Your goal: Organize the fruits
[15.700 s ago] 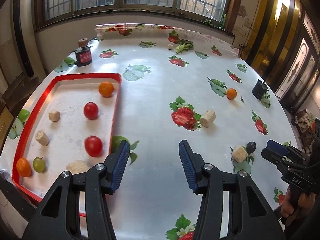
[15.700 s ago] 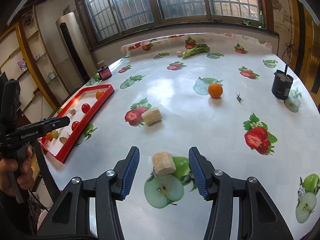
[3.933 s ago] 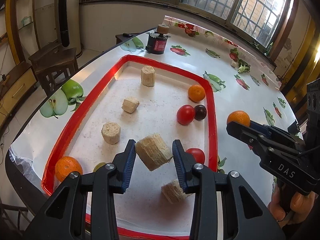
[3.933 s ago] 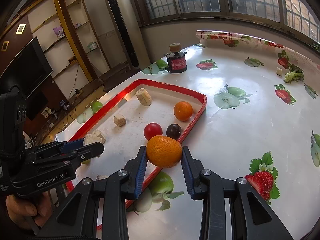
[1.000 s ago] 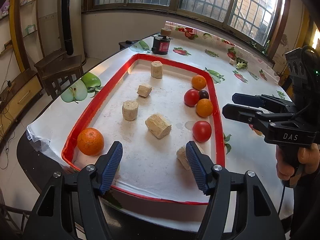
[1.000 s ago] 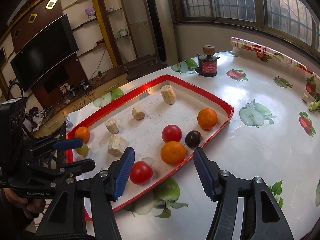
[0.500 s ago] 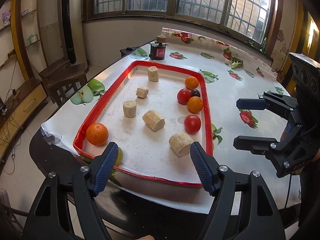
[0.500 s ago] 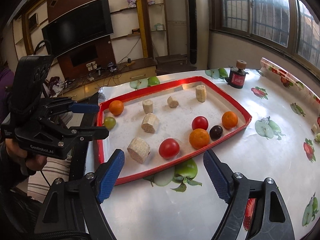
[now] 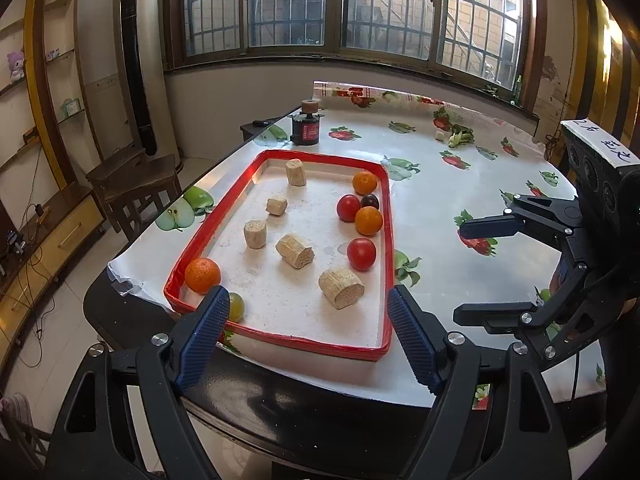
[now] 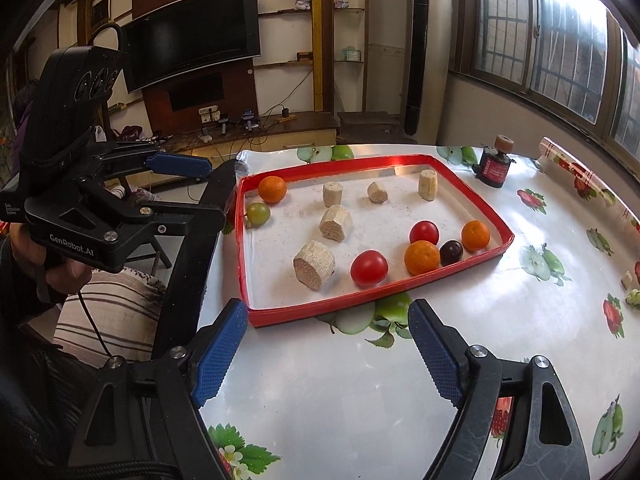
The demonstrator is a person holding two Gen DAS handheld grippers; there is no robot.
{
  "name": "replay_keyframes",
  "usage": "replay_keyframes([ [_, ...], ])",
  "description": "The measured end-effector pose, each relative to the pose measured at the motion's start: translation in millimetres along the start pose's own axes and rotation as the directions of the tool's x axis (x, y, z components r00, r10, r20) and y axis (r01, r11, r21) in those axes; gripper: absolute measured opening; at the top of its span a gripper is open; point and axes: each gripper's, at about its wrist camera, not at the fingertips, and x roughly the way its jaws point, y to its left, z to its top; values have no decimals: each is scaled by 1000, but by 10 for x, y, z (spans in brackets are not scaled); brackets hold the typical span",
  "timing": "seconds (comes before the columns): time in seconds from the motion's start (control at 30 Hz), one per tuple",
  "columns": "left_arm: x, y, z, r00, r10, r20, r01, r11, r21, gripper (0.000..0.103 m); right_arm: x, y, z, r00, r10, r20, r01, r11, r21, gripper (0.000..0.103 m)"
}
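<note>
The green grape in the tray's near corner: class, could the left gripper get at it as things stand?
Probably yes. The left gripper, jaws opening and empty, hangs just before the green grape, with only the red tray rim between.

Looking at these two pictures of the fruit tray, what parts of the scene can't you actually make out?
- Green grape, left wrist view: partly behind a blue finger pad.
- Label on the dark jar, either view: too small to read.
- Small bits at the table's right edge, right wrist view: tiny, cut by the frame.
- Person's hand, right wrist view: mostly hidden by the left gripper.
</note>
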Motion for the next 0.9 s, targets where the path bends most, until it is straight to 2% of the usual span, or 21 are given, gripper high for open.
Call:
replay_keyframes([
  [0.47, -130, -111, -25, 1000, 11, 22, -11, 999, 36, 81, -100, 53, -43, 1000, -7, 20, 7, 1000, -6, 84],
  [0.9, -164, -18, -50, 999, 6, 46, -6, 1000, -7, 81, -99, 94, -22, 1000, -6, 26, 6, 1000, -19, 84],
])
